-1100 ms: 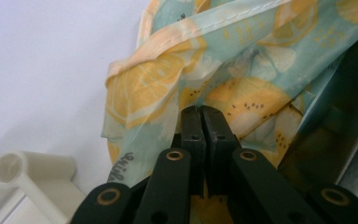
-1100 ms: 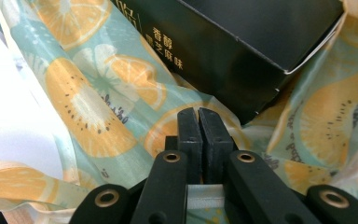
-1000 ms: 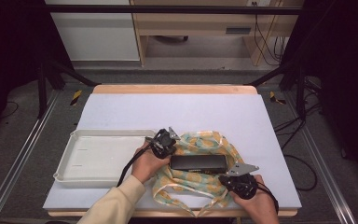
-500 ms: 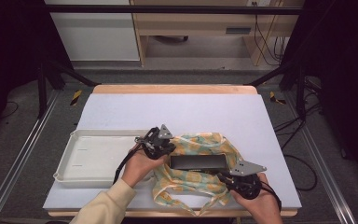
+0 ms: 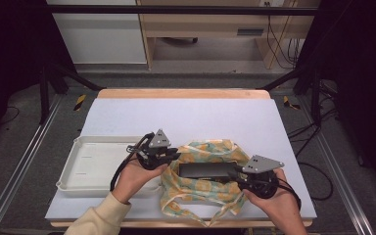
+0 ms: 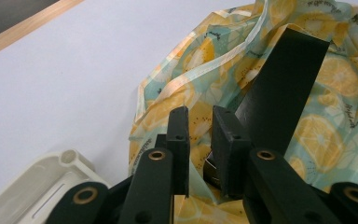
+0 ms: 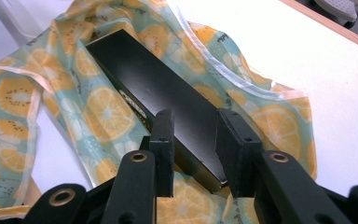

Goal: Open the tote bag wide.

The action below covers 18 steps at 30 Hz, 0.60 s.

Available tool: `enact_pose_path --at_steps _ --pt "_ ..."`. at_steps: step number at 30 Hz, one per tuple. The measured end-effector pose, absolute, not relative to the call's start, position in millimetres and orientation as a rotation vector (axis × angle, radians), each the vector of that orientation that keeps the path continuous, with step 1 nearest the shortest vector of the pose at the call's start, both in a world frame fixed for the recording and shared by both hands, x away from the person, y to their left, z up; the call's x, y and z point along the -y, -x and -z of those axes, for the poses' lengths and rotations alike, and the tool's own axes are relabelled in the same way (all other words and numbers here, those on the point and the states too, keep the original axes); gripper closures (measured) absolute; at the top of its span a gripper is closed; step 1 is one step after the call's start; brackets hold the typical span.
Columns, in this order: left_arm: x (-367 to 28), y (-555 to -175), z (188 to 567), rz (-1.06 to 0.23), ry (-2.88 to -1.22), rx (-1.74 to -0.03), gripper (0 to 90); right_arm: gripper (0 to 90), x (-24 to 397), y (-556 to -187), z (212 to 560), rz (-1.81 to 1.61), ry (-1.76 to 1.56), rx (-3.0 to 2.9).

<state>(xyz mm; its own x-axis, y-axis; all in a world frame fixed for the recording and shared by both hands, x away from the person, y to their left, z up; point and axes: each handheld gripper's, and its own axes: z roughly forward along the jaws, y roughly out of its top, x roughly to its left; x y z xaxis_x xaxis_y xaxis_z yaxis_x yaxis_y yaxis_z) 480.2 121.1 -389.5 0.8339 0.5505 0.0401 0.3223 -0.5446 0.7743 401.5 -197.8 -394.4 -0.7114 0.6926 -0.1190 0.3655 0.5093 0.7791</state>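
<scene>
A long black box (image 5: 205, 170) lies on a cloth (image 5: 200, 196) printed with orange and kiwi slices, near the table's front edge. My left gripper (image 5: 175, 155) hovers at the box's left end. Its jaws have just been opening; in the left gripper view the left gripper (image 6: 199, 116) shows a narrow gap with nothing gripped, the box (image 6: 279, 88) lying just beyond on the cloth (image 6: 214, 60). My right gripper (image 5: 237, 172) hangs over the box's right end. The right gripper (image 7: 196, 116) has also just been opening, and the box (image 7: 158, 88) lies below the gap, untouched.
A white plastic tray (image 5: 93, 166) stands left of the cloth, its corner (image 6: 37, 186) close under my left gripper. The white table top (image 5: 186, 117) stretches bare behind the cloth to a wooden far edge. Cables trail from both grippers.
Both grippers have lifted off the box ends and their jaws have parted. The left one has also drifted a little to the left. The box and cloth stay where they were.
</scene>
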Motion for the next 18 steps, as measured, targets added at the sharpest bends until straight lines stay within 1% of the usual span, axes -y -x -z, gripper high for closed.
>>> enact_pose_path --at_steps 7,18 --pt "-129 -475 385 -0.373 -2.170 -0.629 76.2 68.3 199 -402 394 -1.069 -0.880 -2.331" --pt "-136 -477 385 -0.377 -2.165 -0.637 75.7 68.4 199 -405 393 -1.063 -0.877 -2.334"
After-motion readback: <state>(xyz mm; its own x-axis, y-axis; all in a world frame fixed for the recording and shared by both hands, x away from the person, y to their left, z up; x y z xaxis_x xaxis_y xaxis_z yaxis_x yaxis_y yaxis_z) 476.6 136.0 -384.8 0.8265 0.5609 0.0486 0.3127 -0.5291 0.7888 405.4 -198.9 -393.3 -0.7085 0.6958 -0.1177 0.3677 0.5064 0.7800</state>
